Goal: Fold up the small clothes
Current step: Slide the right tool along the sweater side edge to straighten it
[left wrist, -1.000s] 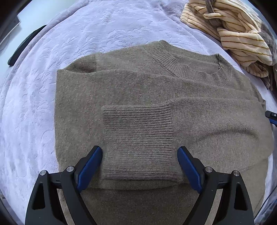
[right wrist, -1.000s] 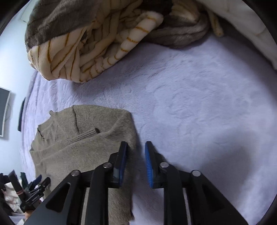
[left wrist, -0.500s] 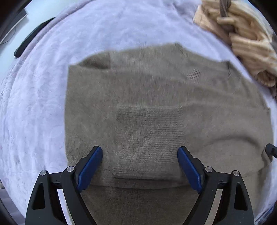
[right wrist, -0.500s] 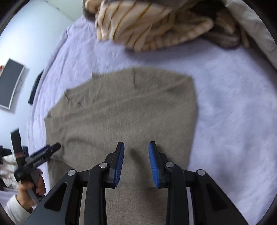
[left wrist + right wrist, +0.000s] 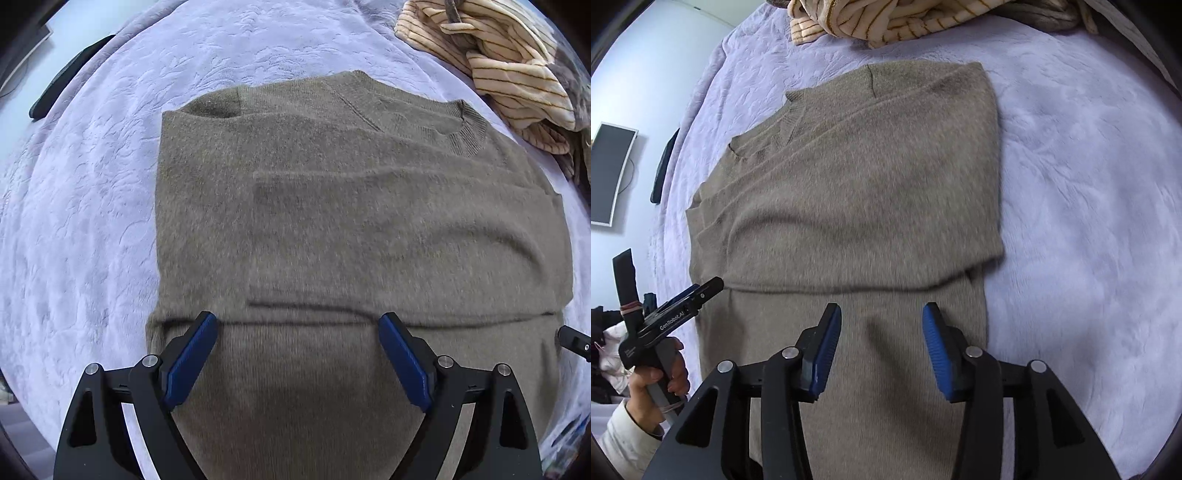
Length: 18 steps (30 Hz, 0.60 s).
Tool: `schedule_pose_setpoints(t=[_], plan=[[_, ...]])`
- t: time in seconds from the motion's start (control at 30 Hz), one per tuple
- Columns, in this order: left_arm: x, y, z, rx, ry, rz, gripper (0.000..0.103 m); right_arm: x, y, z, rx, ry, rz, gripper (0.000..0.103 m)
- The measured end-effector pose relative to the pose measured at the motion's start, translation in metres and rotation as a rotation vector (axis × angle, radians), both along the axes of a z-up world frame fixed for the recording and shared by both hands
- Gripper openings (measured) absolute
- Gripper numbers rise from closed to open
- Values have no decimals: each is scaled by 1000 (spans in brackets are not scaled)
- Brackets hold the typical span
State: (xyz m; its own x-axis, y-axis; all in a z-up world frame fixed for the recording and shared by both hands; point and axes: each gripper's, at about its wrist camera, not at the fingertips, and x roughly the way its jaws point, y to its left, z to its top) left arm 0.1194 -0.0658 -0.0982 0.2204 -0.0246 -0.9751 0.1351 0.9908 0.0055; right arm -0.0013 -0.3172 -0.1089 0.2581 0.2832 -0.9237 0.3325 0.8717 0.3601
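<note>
An olive-brown knit sweater [image 5: 351,221] lies flat on the lavender bedspread [image 5: 92,221], both sleeves folded across its chest, collar at the far right. It also shows in the right wrist view [image 5: 864,192]. My left gripper [image 5: 297,354] is open and empty, hovering over the sweater's lower hem part. My right gripper [image 5: 881,350] is open and empty, above the hem part near the sweater's right edge. The left gripper [image 5: 683,306] appears at the sweater's left side in the right wrist view.
A heap of cream striped and grey clothes [image 5: 509,62] lies at the far right of the bed, also seen in the right wrist view [image 5: 886,18]. A dark flat object [image 5: 66,88] lies at the bed's far left edge. A monitor [image 5: 609,173] hangs on the wall.
Both grippers have pulled back toward the sweater's hem. The right gripper swung from the sweater's right edge to over the hem and opened wider. The sweater has not moved.
</note>
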Motion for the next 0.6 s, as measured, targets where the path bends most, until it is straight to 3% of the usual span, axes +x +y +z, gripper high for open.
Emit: schedule_pose_setpoints(t=[0.37, 0.6], plan=[[-75, 21, 9, 16, 107, 59, 90, -53, 15, 0, 51, 85, -20, 55], [-128, 8, 21, 4, 143, 62, 90, -72, 26, 0, 75, 123, 9, 55]])
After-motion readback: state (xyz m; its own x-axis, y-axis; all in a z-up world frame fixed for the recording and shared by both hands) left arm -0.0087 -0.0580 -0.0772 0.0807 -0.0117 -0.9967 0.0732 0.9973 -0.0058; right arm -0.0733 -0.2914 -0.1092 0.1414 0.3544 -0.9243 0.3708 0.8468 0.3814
